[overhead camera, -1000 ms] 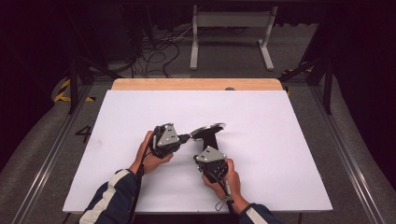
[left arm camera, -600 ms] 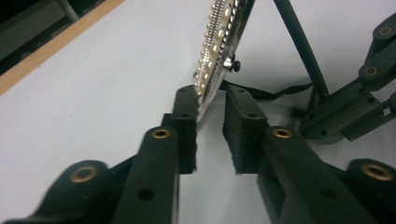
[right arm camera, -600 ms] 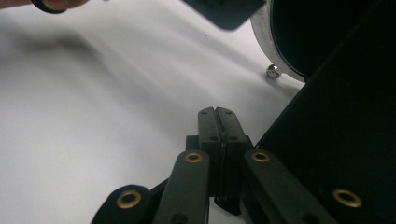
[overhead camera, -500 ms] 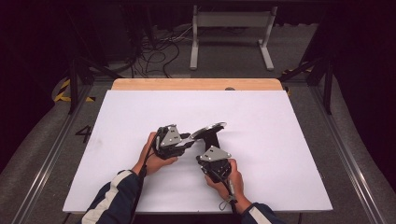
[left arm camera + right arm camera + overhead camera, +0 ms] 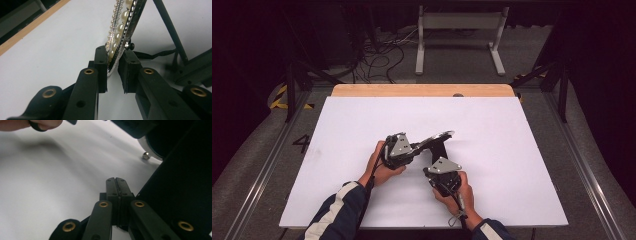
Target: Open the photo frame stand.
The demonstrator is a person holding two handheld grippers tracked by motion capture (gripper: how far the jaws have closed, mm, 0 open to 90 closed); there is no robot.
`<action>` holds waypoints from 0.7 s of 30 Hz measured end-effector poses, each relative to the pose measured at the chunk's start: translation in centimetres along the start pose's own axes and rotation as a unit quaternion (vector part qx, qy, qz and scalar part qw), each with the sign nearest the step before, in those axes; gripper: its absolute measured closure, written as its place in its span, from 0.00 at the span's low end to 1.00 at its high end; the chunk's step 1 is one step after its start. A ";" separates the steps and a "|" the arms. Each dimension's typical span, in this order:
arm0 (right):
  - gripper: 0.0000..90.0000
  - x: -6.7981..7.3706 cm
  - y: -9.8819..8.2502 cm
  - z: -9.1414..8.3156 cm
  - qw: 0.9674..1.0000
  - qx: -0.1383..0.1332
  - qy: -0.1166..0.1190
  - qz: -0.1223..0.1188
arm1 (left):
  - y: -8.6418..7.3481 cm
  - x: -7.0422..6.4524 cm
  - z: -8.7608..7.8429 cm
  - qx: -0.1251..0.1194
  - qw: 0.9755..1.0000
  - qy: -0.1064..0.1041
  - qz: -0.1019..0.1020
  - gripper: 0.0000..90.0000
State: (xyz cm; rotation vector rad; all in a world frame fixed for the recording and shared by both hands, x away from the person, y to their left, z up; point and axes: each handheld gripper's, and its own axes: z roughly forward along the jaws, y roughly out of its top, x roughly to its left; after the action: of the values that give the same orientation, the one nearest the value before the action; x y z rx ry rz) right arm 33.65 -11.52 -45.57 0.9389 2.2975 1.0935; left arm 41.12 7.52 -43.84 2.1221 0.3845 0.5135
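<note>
A round frame with a pearl-beaded rim (image 5: pixel 438 138) stands tilted on its black stand (image 5: pixel 440 150) at the middle of the white table. My left gripper (image 5: pixel 419 147) reaches in from the left. Its jaws have just been closing, and its pads pinch the pearl rim (image 5: pixel 119 30) at its lower edge. The left gripper (image 5: pixel 115 53) has the stand's thin black leg (image 5: pixel 170 30) to its right. My right gripper (image 5: pixel 438 160) is below the stand, pointing up at it. The right gripper (image 5: pixel 115 180) is shut with nothing between its pads, beside the dark back panel (image 5: pixel 180 182).
The white tabletop (image 5: pixel 522 150) spreads wide around both hands, with a wooden strip (image 5: pixel 422 90) along its far edge. Beyond it lie floor cables (image 5: pixel 382 55) and a grey metal rack (image 5: pixel 459 35). A hand (image 5: pixel 37 123) shows at the top of the right gripper view.
My left gripper has edged slightly right along the frame's rim. The right hand and the frame stay about where they were.
</note>
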 end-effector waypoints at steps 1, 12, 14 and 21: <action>1.00 0.0 0.0 0.0 1.000 0.000 0.000 0.000 | 0.0 -0.1 0.0 0.002 1.000 0.001 0.005 0.87; 1.00 -0.3 -0.1 -0.1 1.000 0.004 0.000 0.000 | 0.0 -0.9 -0.5 0.018 0.999 0.024 0.027 0.88; 1.00 -0.2 -0.1 -0.1 1.000 0.003 -0.002 -0.002 | 0.0 -1.0 -0.6 0.018 0.999 0.026 0.029 0.88; 1.00 -0.5 -0.2 -0.4 1.000 0.005 0.001 0.008 | 0.0 -1.3 -0.9 0.023 0.999 0.031 0.032 0.89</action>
State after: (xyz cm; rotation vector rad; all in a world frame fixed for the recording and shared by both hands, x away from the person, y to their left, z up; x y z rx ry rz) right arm 33.69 -12.20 -45.44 0.9603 2.3028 1.0917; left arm 39.58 7.56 -43.64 2.1716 0.3687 0.6143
